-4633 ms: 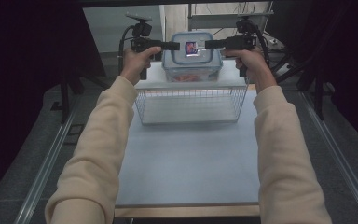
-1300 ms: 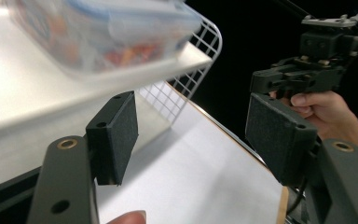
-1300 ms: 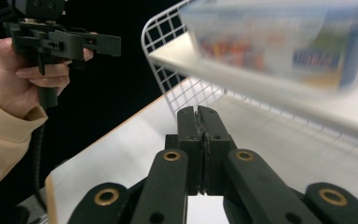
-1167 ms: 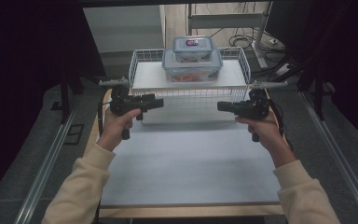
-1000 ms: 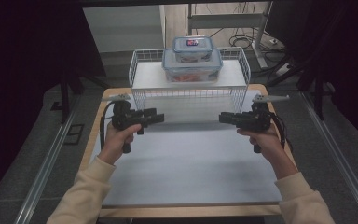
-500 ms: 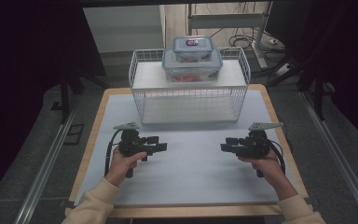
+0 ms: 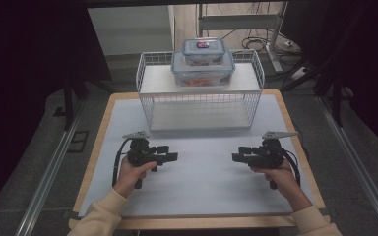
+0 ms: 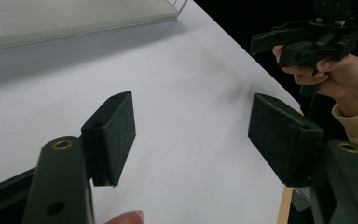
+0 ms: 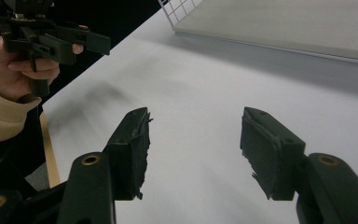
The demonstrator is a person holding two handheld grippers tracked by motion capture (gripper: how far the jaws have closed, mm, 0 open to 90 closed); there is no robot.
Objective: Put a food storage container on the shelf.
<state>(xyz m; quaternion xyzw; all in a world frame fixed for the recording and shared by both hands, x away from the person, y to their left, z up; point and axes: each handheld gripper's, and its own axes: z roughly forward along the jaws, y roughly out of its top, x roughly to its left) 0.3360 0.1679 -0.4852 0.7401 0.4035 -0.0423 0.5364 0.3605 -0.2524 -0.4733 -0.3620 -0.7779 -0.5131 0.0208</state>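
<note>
Pale blue matting covers the table (image 7: 197,191), and both grippers hover low over it, pointing at each other with bare mat between them. Left gripper (image 7: 173,157): jaws apart, nothing between them. Right gripper (image 7: 236,157): jaws have just been opening and stand apart, empty. Beyond both, well apart, stands a white wire rack (image 7: 200,101); on its top shelf a small lidded container (image 7: 204,50) sits stacked on a larger one (image 7: 203,71).
</note>
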